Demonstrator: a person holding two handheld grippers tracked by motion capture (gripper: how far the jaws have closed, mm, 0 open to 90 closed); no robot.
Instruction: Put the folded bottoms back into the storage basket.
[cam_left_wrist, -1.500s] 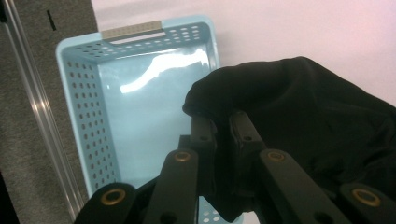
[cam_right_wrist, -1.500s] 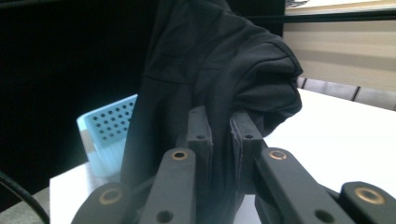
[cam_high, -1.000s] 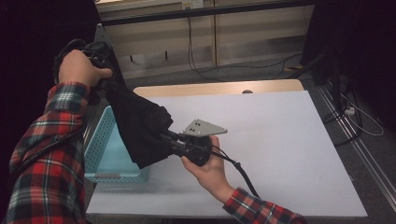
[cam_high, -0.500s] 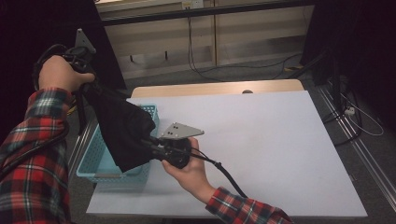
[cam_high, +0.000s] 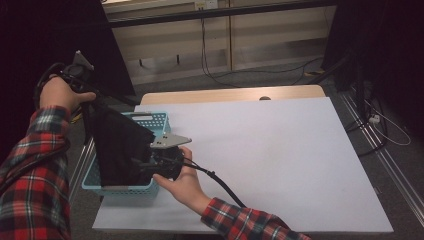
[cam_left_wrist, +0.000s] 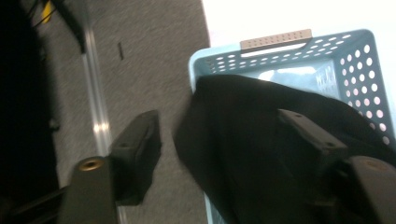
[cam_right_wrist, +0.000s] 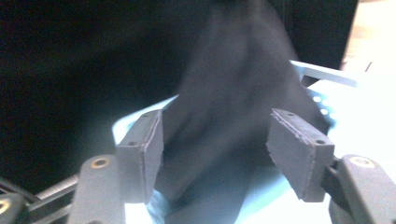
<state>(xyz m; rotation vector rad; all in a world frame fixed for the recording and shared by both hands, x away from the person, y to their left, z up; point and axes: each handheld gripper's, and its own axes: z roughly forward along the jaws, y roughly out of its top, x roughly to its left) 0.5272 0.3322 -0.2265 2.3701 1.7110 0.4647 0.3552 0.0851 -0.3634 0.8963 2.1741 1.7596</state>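
Clearly soft, light black cloth (cam_high: 120, 150), draped limp into blue basket (cam_high: 150, 120) at lower left; best pinched at edge. Left gripper (cam_left_wrist: 219, 140) and right gripper (cam_right_wrist: 215, 149): jaws just opened, wide apart, nothing clamped.

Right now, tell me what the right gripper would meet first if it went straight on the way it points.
Most likely the black cloth hanging into the light blue perforated plastic basket. The right gripper has just been opening its jaws, and the cloth sits directly ahead, though blur hides the exact gap.
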